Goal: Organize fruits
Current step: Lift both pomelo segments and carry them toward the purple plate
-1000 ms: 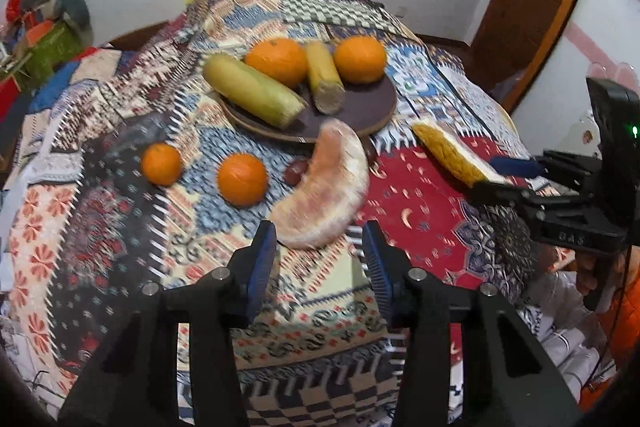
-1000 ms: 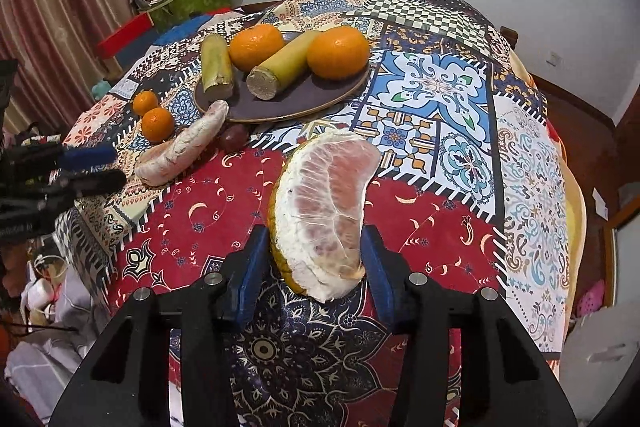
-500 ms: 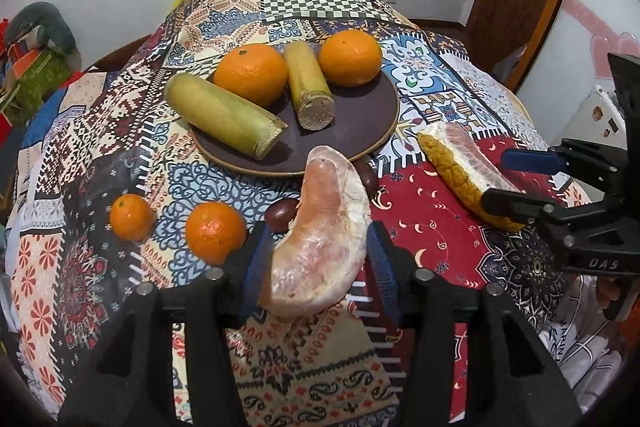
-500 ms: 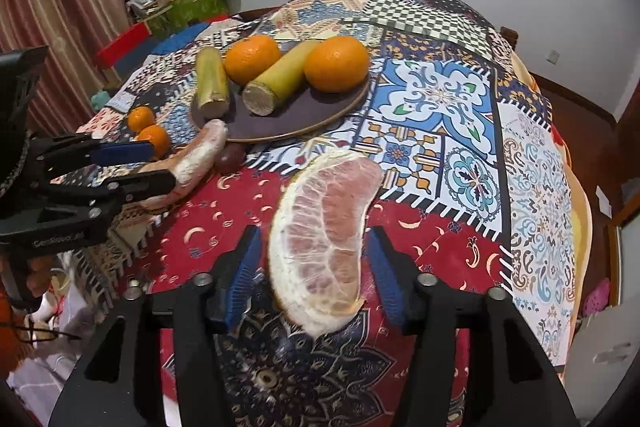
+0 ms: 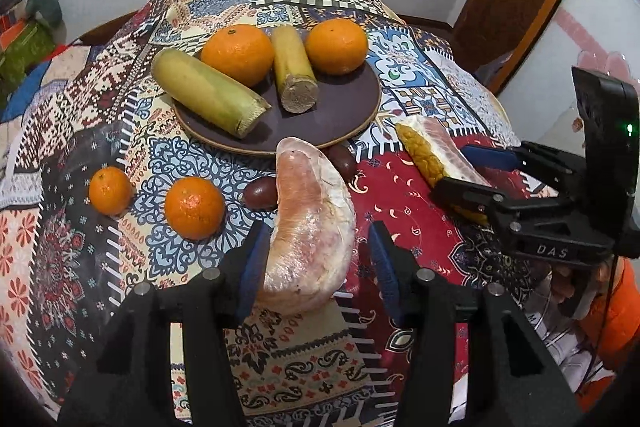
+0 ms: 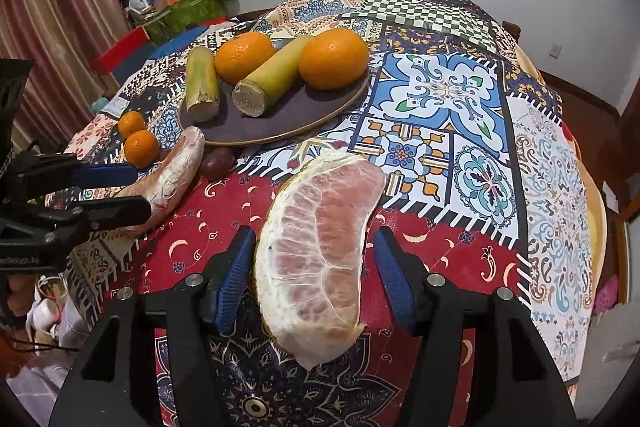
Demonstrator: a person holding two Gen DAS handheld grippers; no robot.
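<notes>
On patterned cloth (image 5: 192, 155), left gripper (image 5: 316, 263) parted around membrane-wrapped pomelo wedge (image 5: 310, 227), right gripper (image 6: 316, 267) parted around pithy crescent wedge (image 6: 320, 251)

Your two wrist views look forward from close above the surface (image 5: 420, 195), angled inward, sharing the brown plate (image 5: 344, 115) (image 6: 304, 111).

left gripper (image 5: 316, 259): a second ago it hung short of the peeled pomelo wedge (image 5: 310, 227); now it has come forward and its open fingers stand on either side of the wedge.
right gripper (image 6: 316, 275): a second ago its fingers pressed the pomelo wedge with rind (image 6: 320, 251); now they are spread, with gaps on both sides.
</notes>
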